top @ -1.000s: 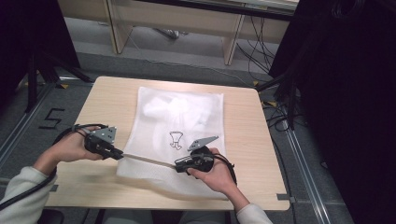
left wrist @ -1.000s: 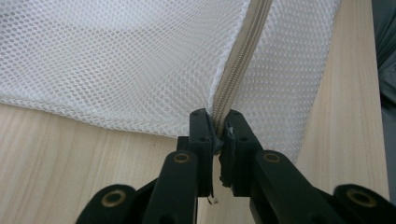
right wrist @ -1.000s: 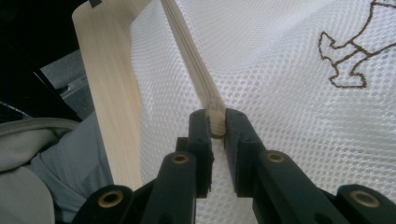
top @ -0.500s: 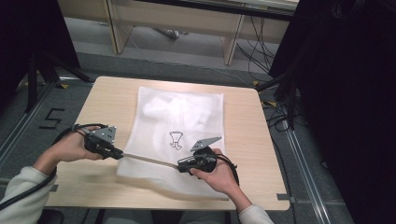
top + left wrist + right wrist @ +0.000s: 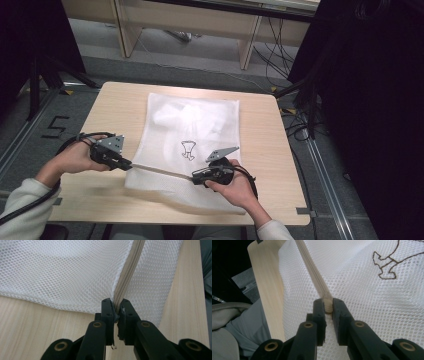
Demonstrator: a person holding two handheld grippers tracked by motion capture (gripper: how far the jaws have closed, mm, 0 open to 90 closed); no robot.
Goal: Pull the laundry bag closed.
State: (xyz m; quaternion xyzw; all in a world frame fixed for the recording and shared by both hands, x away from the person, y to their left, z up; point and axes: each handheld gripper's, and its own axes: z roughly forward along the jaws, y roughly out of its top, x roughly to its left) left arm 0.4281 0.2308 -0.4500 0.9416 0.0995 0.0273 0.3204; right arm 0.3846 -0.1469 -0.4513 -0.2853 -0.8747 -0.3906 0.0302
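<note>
A white mesh bag point(image 5: 200, 120) with a small dark drawing point(image 5: 188, 150) lies flat on the wooden table point(image 5: 115, 105). Its beige zipper point(image 5: 160, 170) runs taut along the near edge between both grippers. At the zipper's left end my left gripper point(image 5: 129, 165) is shut on the end of the zipper tape point(image 5: 127, 272); its jaws point(image 5: 116, 303) pinch the fabric there. Farther right, my right gripper point(image 5: 194, 176) is shut on the round zipper pull point(image 5: 328, 307), with the zipper point(image 5: 309, 265) stretching away from its jaws point(image 5: 328, 302).
The near table edge point(image 5: 265, 277) lies just beyond the bag, with the person's lap point(image 5: 249, 322) below it. A wooden frame point(image 5: 125, 30) and cables point(image 5: 280, 55) stand on the floor behind the table. Bare table lies left and right of the bag.
</note>
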